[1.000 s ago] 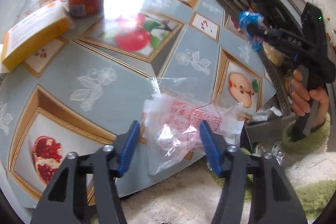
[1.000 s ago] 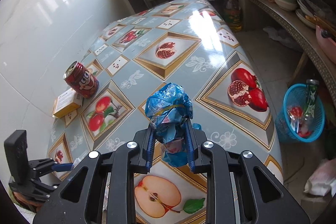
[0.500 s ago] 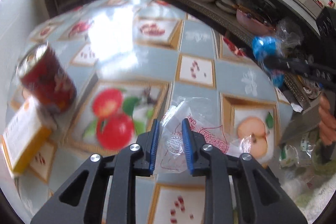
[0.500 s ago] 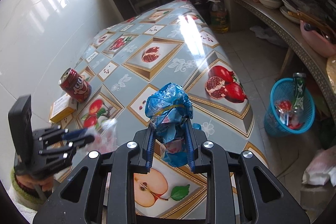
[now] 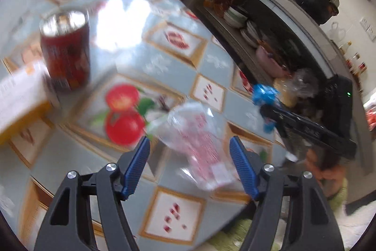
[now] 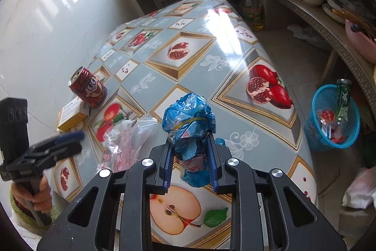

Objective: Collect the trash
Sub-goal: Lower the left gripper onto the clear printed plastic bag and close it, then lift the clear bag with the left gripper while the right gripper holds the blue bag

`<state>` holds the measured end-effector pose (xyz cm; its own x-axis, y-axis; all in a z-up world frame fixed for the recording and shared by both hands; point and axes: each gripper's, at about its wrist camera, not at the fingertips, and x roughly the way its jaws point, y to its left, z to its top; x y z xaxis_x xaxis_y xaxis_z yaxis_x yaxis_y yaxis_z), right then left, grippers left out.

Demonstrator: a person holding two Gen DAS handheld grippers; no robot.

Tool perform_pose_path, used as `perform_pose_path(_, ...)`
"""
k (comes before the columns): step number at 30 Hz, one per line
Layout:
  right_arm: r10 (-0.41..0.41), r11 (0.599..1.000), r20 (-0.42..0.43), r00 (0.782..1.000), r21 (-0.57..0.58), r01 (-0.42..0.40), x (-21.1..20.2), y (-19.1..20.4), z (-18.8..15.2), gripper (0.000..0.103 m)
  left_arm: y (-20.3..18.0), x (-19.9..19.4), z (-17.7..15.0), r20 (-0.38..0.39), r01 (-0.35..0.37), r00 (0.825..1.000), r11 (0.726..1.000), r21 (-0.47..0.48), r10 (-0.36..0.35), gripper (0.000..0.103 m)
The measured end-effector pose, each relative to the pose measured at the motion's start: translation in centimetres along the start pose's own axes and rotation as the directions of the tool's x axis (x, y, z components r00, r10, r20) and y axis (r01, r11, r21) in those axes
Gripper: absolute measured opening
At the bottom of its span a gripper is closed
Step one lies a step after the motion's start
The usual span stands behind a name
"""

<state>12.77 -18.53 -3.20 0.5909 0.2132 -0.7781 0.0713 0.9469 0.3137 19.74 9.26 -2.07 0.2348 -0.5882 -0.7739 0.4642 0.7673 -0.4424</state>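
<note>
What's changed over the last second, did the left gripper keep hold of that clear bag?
No. The left gripper closed on the clear plastic bag half a second ago, and its jaws have just been opening again; the bag now sits loose between the pads, over the table. The right gripper stayed put, still clamped on the blue plastic wad. Can and box unmoved.

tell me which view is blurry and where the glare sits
Left wrist view: motion blur smears the red can and clear plastic bag; glare whitens the tablecloth behind the can. Right wrist view: sharp, with a glare streak on the tablecloth's far end.
</note>
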Motion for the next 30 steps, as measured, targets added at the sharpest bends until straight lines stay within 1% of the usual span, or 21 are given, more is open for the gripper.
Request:
perform_pose_path(1,-0.001,1.000,-0.001,1.000,-0.001,0.001,0.1,0.1,0.0,0.024,0.0,0.6,-0.4,-0.027,0.012,1.000,1.000,-0.010,-0.012,0.068)
perform_pose_path(2,-0.002,1.000,-0.002,1.000,-0.001,0.002,0.1,0.2,0.1,0.024,-0.3,1.0,-0.7,-0.038,0.004,0.999,1.000,-0.005,-0.004,0.068)
perform_pose_path(4,-0.003,1.000,-0.002,1.000,-0.003,0.003,0.1,0.3,0.1,0.024,-0.9,1.9,-1.2,-0.053,-0.032,0.998,0.999,0.028,0.033,0.068)
perform_pose_path(7,-0.008,1.000,0.002,1.000,-0.005,0.008,0.0,0.3,0.1,0.024,-2.0,3.0,-0.9,-0.061,-0.057,0.996,0.995,0.081,0.062,0.068)
perform_pose_path(11,-0.019,1.000,0.005,1.000,0.004,0.019,-0.2,0.0,-0.1,0.024,-3.3,5.0,-0.5,-0.084,-0.130,0.986,0.980,0.150,0.144,0.068)
perform_pose_path(13,-0.023,1.000,0.006,1.000,0.008,0.022,-0.2,-0.1,-0.1,0.024,-3.5,5.7,-0.4,-0.095,-0.159,0.980,0.972,0.174,0.177,0.060)
perform_pose_path(14,-0.024,1.000,0.006,1.000,0.010,0.024,-0.2,-0.1,-0.1,0.024,-3.6,5.9,-0.4,-0.101,-0.170,0.976,0.969,0.181,0.190,0.058)
perform_pose_path(15,-0.026,1.000,0.005,1.000,0.012,0.026,-0.1,-0.2,-0.2,0.024,-3.8,6.2,-0.4,-0.111,-0.179,0.973,0.967,0.182,0.201,0.053)
perform_pose_path(16,-0.027,1.000,0.005,1.000,0.013,0.027,-0.1,-0.2,-0.2,0.024,-3.7,6.4,-0.4,-0.120,-0.183,0.971,0.967,0.177,0.206,0.047)
perform_pose_path(17,-0.028,1.000,0.006,1.000,0.014,0.028,-0.1,-0.3,-0.2,0.024,-3.6,6.6,-0.5,-0.131,-0.187,0.969,0.968,0.169,0.210,0.044)
perform_pose_path(18,-0.028,0.999,0.006,1.000,0.015,0.028,-0.1,-0.3,-0.2,0.024,-3.5,6.5,-0.5,-0.123,-0.194,0.969,0.967,0.167,0.216,0.040)
perform_pose_path(19,-0.029,0.999,0.005,1.000,0.015,0.029,-0.1,-0.4,-0.2,0.024,-3.6,6.5,-0.5,-0.124,-0.204,0.966,0.964,0.172,0.227,0.033)
perform_pose_path(21,-0.029,0.999,0.006,1.000,0.014,0.029,-0.1,-0.4,-0.2,0.024,-3.6,6.6,-0.5,-0.124,-0.208,0.965,0.963,0.172,0.231,0.029)
perform_pose_path(22,-0.029,0.999,0.006,1.000,0.014,0.029,-0.1,-0.4,-0.2,0.024,-3.6,6.5,-0.6,-0.126,-0.204,0.966,0.964,0.172,0.226,0.025)
perform_pose_path(25,-0.030,0.999,0.006,1.000,0.015,0.030,-0.1,-0.4,-0.2,0.024,-4.0,6.4,-0.6,-0.118,-0.207,0.966,0.961,0.185,0.231,0.023)
perform_pose_path(30,-0.028,0.999,0.005,1.000,0.016,0.028,-0.1,-0.5,-0.1,0.024,-4.9,6.2,-0.5,-0.095,-0.222,0.964,0.950,0.218,0.247,0.021)
